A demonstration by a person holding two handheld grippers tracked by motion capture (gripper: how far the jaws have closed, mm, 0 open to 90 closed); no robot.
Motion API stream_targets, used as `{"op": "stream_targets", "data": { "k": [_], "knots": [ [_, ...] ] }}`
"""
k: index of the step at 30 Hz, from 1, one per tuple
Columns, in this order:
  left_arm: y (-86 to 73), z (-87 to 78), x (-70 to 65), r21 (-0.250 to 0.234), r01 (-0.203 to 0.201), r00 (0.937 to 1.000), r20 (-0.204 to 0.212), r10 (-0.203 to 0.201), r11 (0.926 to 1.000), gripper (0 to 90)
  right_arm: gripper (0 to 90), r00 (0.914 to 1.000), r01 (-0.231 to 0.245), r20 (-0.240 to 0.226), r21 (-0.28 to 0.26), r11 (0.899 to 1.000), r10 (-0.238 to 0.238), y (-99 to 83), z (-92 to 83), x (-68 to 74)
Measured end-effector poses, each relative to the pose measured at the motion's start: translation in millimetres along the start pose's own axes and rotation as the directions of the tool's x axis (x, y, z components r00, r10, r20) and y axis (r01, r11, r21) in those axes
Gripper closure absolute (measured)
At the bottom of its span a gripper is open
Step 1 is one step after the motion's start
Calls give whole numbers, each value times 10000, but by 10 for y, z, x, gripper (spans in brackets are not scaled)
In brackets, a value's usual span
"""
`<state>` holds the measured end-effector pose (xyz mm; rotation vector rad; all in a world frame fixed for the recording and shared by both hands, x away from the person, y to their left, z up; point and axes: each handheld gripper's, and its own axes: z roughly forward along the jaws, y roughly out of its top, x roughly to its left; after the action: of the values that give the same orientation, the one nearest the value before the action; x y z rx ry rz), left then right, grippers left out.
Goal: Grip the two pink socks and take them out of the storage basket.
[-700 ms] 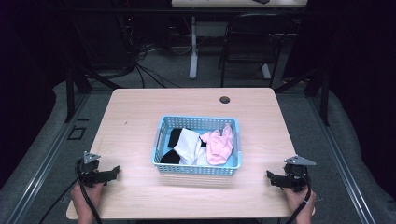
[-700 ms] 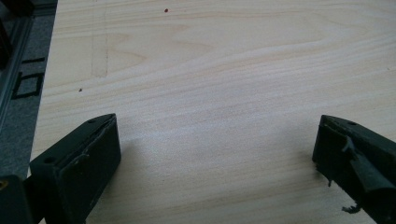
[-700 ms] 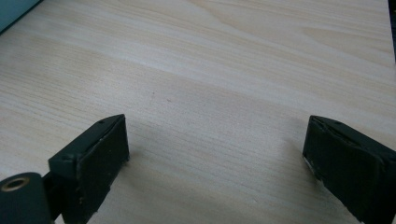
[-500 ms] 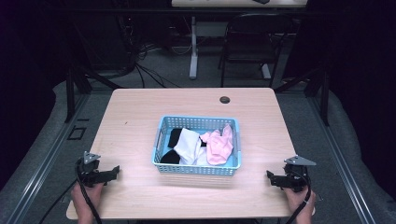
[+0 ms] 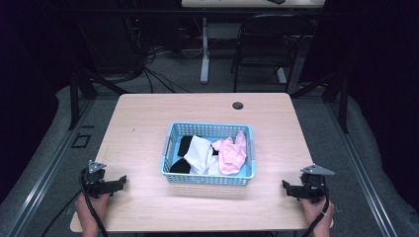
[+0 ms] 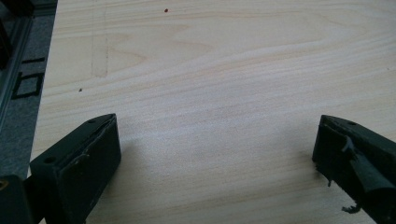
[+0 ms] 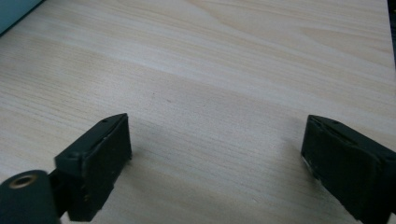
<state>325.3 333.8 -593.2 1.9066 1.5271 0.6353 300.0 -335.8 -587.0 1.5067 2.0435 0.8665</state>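
- Left gripper (image 5: pixel 121 180): rests at the near left corner of the worktop (image 5: pixel 148 123), held in the person's left hand (image 5: pixel 91 210), tips pointing toward the middle of the worktop.
- Left gripper view: the 2 fingers (image 6: pixel 77 170) stand wide apart, released. Bare wood grain lies between them; nothing is gripped, nothing touches the pads. The pad on the right-hand finger in this view looks frayed at its lower edge.
- Right gripper (image 5: pixel 285 185): rests at the near right corner of the worktop, held in the person's right hand (image 5: pixel 316 217), tips pointing inward toward the left gripper.
- Right gripper view: its 2 fingers (image 7: pixel 95 165) also spread wide, released. Plain worktop between them, no contact with any object. A sliver of blue shows at the top left corner of this view.
- Basket (image 5: pixel 170 148): light blue, lattice walls, sits near the middle of the worktop, roughly between the 2 grippers and a little farther from the person. Well apart from both grippers.
- Basket contents: a black sock (image 5: pixel 184 148) at the left, a white sock (image 5: pixel 200 154) in the middle lying partly over the black one, a pink sock (image 5: pixel 232 154) at the right, its upper end reaching the far right part of the rim. All 3 lie loosely bunched and touch one another.
- Small dark round hole (image 5: pixel 237 105) in the worktop beyond the basket, near the far edge.
- Cable (image 5: pixel 94 217) trails from the left gripper back along the hand.
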Motion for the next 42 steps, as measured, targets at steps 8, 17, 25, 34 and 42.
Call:
{"op": "stream_targets", "data": {
  "k": [8,17,25,34,42],
  "knots": [
    [0,0,0,-2,2,10000,2,-2,10000,11,55,9999,-12,-108,357,9994,16,42,4,11],
    [0,2,1,-8,30,10000,9,-30,10000,11,38,9986,364,-407,667,9971,-337,313,-225,101],
    [0,1,2,-1,15,10000,20,-15,10000,11,36,9966,682,-521,863,9939,-639,564,-368,185],
    [0,1,1,0,14,10000,21,-14,10000,12,39,9930,1001,-710,887,9910,-940,819,-504,235],
    [0,-1,0,-2,-6,10000,11,6,10000,13,43,9879,1406,-806,1030,9847,-1326,1020,-574,300]
  ]
}}
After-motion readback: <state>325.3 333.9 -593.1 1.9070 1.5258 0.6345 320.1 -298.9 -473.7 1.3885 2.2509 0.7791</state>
